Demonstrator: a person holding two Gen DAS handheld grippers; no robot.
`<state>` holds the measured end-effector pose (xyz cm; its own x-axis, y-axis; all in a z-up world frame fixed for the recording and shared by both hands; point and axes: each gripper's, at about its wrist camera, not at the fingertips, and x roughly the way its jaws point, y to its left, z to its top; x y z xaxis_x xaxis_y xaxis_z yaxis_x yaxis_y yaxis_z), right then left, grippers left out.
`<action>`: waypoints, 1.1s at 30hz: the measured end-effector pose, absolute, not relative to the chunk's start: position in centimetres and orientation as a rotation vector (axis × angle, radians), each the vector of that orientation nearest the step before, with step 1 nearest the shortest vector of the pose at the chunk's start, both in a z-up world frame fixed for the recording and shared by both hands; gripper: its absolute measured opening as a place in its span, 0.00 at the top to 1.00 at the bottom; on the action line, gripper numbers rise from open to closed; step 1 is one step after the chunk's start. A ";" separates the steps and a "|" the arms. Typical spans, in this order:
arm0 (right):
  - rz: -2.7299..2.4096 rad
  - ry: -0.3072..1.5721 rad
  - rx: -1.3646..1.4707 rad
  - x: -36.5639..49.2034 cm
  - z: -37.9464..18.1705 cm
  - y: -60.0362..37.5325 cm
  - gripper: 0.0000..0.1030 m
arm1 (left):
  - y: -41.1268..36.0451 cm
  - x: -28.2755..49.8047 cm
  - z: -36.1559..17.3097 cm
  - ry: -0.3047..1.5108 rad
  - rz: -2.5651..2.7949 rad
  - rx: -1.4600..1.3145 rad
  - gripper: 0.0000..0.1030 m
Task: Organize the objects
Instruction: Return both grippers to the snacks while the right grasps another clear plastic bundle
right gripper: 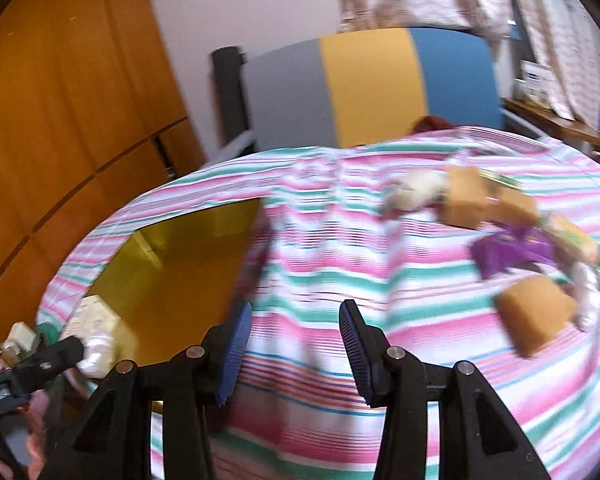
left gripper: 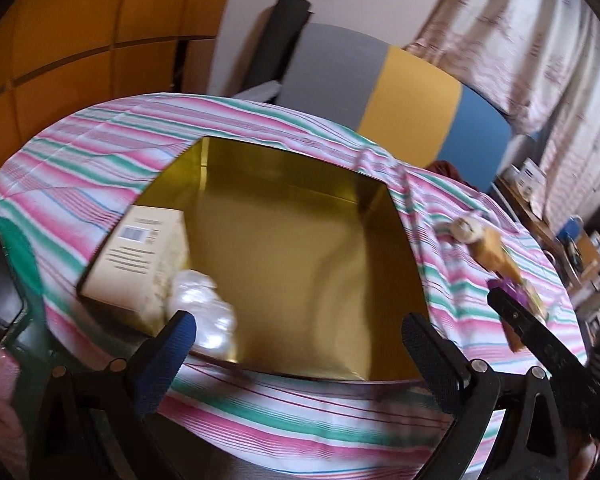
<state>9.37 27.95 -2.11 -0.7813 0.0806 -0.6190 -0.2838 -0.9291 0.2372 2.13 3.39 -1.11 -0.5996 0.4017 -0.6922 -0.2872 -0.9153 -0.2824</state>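
Jaws spread and empty on both the left gripper (left gripper: 300,344) and right gripper (right gripper: 294,344). Below left: gold tin (left gripper: 300,184), already holding cream carton (left gripper: 140,256) and pearly bottle (left gripper: 210,312). Farther right on striped cloth (right gripper: 320,272): loose tan sponge (right gripper: 536,320), purple packet (right gripper: 508,254). Best approached slowly, square to the sponge, closing across its short sides.

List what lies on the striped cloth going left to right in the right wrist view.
Gold open tin box holding a cream carton → fuzzy white toy → tan sponge block → purple wrapper → orange-tan sponge block.
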 end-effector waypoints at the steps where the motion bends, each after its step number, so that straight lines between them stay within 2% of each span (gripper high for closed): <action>1: 2.731 0.483 -0.930 9.9 -2.3 28.8 0.55 | 3.9 2.4 -1.0 -0.189 2.487 -1.130 0.00; 17: 2.314 0.546 -0.833 18.6 -5.4 44.4 0.54 | 11.0 5.3 -1.0 -0.035 2.311 -1.147 0.00; 20: 2.282 0.549 -0.818 19.0 -5.7 46.6 0.51 | 11.9 5.6 -1.1 -0.011 2.290 -1.152 0.00; 28: 2.334 0.556 -0.851 17.2 -7.2 50.3 0.51 | 14.3 6.5 -1.0 0.049 2.242 -1.156 0.00; 30: 2.320 0.544 -0.859 16.8 -7.7 50.6 0.51 | 15.0 6.7 -1.1 0.067 2.234 -1.153 0.00; 31: 2.325 0.550 -0.858 16.6 -7.9 50.8 0.53 | 15.4 6.8 -1.2 0.076 2.230 -1.154 0.00; 32: 2.324 0.551 -0.861 16.6 -8.2 50.9 0.60 | 15.7 6.8 -1.2 0.085 2.226 -1.158 0.00; 33: 2.317 0.539 -0.869 16.4 -8.5 51.0 0.61 | 16.1 6.8 -1.4 0.090 2.221 -1.160 0.00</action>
<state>16.44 50.98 -8.49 -0.6059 0.3906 -0.6930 -0.6565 -0.7375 0.1582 6.81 16.08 -1.35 -0.4191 0.4946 -0.7614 -0.5546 -0.8034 -0.2166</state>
